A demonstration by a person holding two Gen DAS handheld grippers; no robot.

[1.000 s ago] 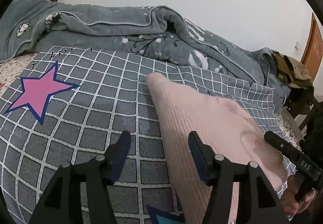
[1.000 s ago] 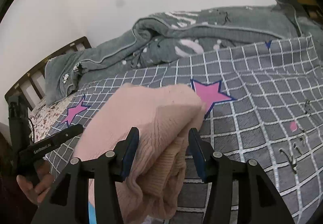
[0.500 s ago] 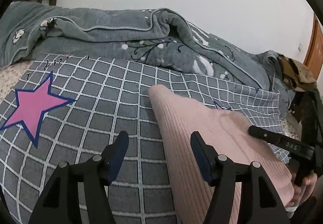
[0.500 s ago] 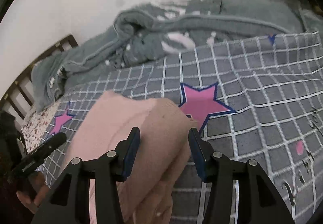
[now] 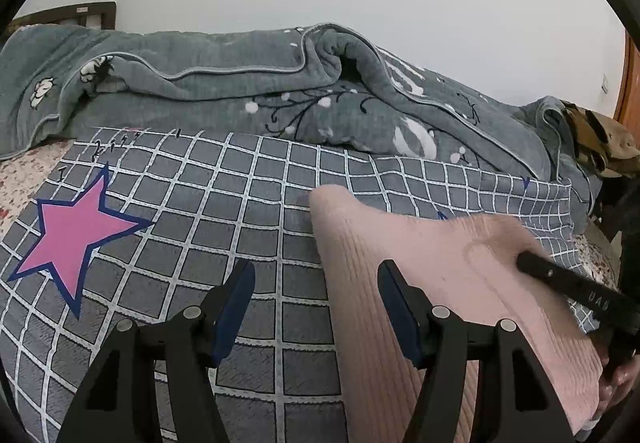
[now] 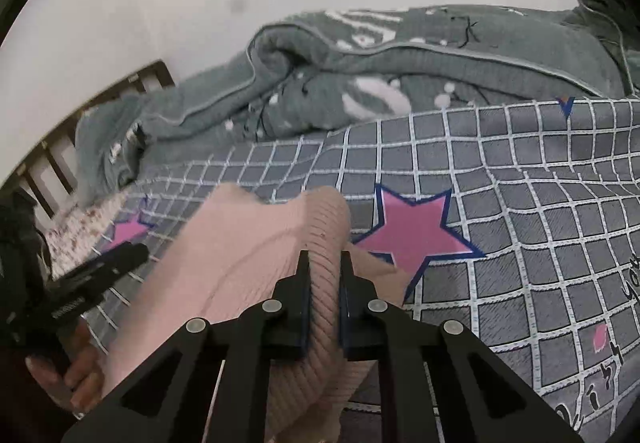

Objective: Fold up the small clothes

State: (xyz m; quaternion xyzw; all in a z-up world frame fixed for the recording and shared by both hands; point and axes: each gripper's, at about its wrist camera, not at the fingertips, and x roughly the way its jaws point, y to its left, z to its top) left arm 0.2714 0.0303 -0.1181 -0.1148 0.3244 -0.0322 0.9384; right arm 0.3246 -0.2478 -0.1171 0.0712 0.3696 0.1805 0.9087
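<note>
Pink knit (image 6: 256, 267) ridge pinched as right gripper (image 6: 324, 263) jaws close, for folding; left gripper (image 5: 316, 283) held wide at near-left edge, nothing gripped

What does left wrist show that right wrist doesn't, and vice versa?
Left wrist only: the left gripper with jaws apart over the checked cover, one edge of the pink knit garment between them, not pinched; a brown door edge at far right.

Right wrist only: the right gripper, jaws closing on a bunched fold of the garment; black lettering printed on the cover.

Both: the garment, pink stars, the grey blanket, the headboard.
</note>
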